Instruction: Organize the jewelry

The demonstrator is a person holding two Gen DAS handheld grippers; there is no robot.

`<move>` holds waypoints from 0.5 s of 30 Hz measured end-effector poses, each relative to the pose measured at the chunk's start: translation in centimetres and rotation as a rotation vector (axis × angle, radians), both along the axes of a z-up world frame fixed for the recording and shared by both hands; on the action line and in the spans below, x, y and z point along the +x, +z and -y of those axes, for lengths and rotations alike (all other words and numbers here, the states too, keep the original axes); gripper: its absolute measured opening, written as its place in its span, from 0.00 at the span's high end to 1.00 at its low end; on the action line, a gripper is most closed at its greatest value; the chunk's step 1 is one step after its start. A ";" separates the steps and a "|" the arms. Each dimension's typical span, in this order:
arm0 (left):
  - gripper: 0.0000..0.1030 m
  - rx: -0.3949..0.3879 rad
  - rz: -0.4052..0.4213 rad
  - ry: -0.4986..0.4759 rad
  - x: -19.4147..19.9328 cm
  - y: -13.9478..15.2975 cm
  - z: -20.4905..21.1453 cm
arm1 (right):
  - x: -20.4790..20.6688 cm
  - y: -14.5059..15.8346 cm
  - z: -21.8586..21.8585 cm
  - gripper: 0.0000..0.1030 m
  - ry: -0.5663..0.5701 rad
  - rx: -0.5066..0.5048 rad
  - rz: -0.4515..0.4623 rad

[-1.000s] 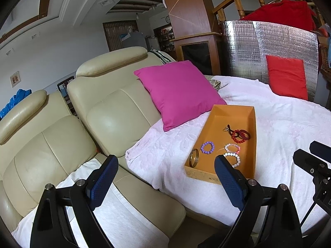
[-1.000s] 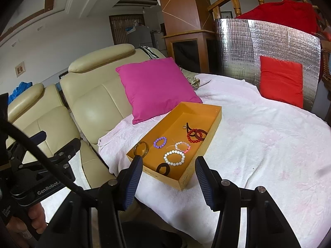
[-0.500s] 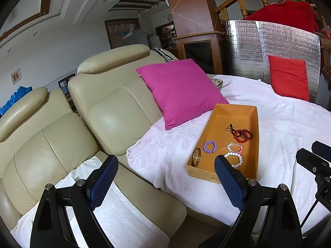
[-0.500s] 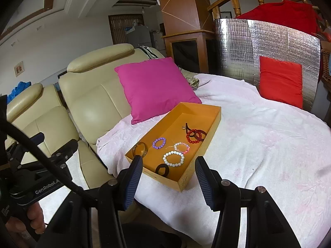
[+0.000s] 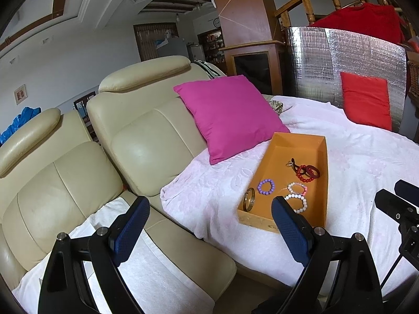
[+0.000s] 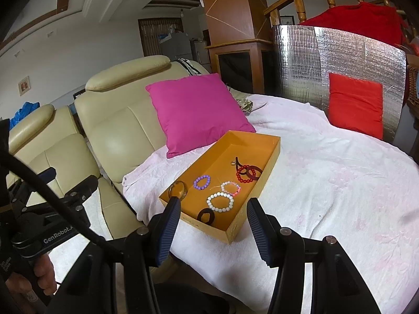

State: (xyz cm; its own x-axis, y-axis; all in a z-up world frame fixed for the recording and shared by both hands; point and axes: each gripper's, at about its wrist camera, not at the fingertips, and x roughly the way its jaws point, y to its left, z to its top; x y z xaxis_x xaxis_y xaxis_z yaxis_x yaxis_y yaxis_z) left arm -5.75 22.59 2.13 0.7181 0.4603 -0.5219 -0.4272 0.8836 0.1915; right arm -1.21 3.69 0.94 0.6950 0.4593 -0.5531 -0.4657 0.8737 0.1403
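Observation:
An orange box (image 6: pixel 272 157) lies on the white-covered table (image 6: pixel 327 188); it also shows in the left wrist view (image 5: pixel 277 151). Inside lie a purple bead bracelet (image 6: pixel 202 182), a white bead bracelet (image 6: pixel 220 201), a pink bead bracelet (image 6: pixel 230 188), a red bead bracelet (image 6: pixel 244 174) with a dark band, a gold bangle (image 6: pixel 177 189) against the left wall and a black ring (image 6: pixel 206 216). My right gripper (image 6: pixel 213 231) is open and empty, just short of the box's near end. My left gripper (image 5: pixel 209 229) is open and empty, left of the box over the sofa seat.
A cream leather sofa (image 5: pixel 136 141) stands left of the table with a magenta cushion (image 5: pixel 230 115) leaning on it. A red cushion (image 6: pixel 356 104) rests against a silver foil panel (image 6: pixel 309 60) at the back. The left gripper's body (image 6: pixel 47 209) shows at the right view's left edge.
Both views have drifted slightly; the box sits a little further right and lower in the left wrist view. Both grippers stay open and empty.

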 end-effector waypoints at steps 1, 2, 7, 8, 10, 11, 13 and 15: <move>0.09 -0.001 0.000 0.000 0.0 0.0 0.0 | 0.0 0.0 0.0 0.45 0.000 -0.001 0.001; 0.09 -0.002 -0.001 0.000 0.0 0.0 -0.1 | 0.0 0.0 -0.1 0.45 -0.001 -0.002 0.002; 0.09 -0.006 -0.008 0.004 0.1 -0.3 -0.5 | 0.0 0.0 -0.2 0.45 -0.004 -0.004 -0.001; 0.09 -0.007 -0.009 0.007 0.0 -0.3 -0.5 | 0.0 -0.1 -0.2 0.45 -0.004 -0.004 -0.003; 0.09 -0.011 -0.012 0.009 0.0 -0.5 -0.7 | 0.0 -0.2 -0.3 0.45 -0.003 -0.006 -0.007; 0.09 -0.013 -0.013 0.010 0.0 -0.6 -0.8 | 0.0 -0.3 -0.4 0.45 -0.002 -0.007 -0.007; 0.09 -0.015 -0.015 0.014 0.1 -0.8 -0.9 | 0.1 -0.3 -0.5 0.45 -0.002 -0.008 -0.006; 0.09 -0.020 -0.017 0.014 0.1 -0.9 -1.2 | 0.1 -0.4 -0.7 0.45 -0.003 -0.010 -0.005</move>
State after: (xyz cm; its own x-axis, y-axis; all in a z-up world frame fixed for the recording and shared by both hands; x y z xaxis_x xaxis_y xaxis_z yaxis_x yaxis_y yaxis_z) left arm -5.65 23.75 1.22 0.7024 0.4596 -0.5435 -0.4363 0.8813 0.1814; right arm -1.15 4.36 0.52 0.6934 0.4519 -0.5612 -0.4627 0.8763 0.1341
